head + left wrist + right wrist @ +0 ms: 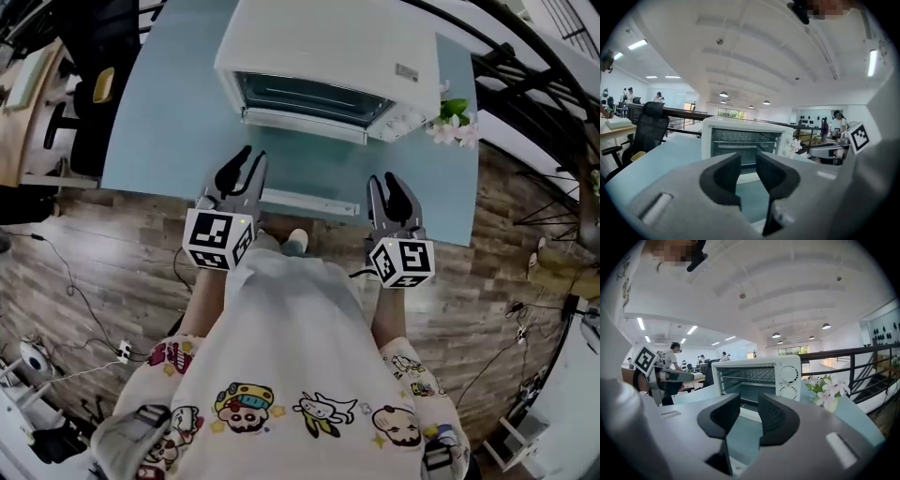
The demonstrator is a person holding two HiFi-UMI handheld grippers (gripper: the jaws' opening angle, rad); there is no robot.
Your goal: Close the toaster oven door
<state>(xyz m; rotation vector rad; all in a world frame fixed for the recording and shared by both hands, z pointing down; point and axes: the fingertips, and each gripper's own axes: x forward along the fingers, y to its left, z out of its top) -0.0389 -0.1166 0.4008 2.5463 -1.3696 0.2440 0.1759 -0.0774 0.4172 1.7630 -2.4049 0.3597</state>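
Observation:
A white toaster oven [328, 56] stands at the back of a light blue table [159, 131]. Its glass door [309, 167] hangs down flat toward me, with the white handle bar [309, 200] near the table's front edge and the rack inside showing. My left gripper [247, 167] hovers at the door's left front corner, its jaws a little apart and empty. My right gripper [392, 190] is just right of the handle, also open and empty. Both gripper views look past the jaws at the oven [743, 140] [759, 376] from the left gripper [748, 176] and the right gripper [749, 413].
A small bunch of pink and white flowers [455, 122] [827, 385] stands right of the oven by the two dials [789, 383]. A black office chair [649, 131] stands off the table's left side. A black railing [853, 366] runs behind. Wooden floor lies below the table edge.

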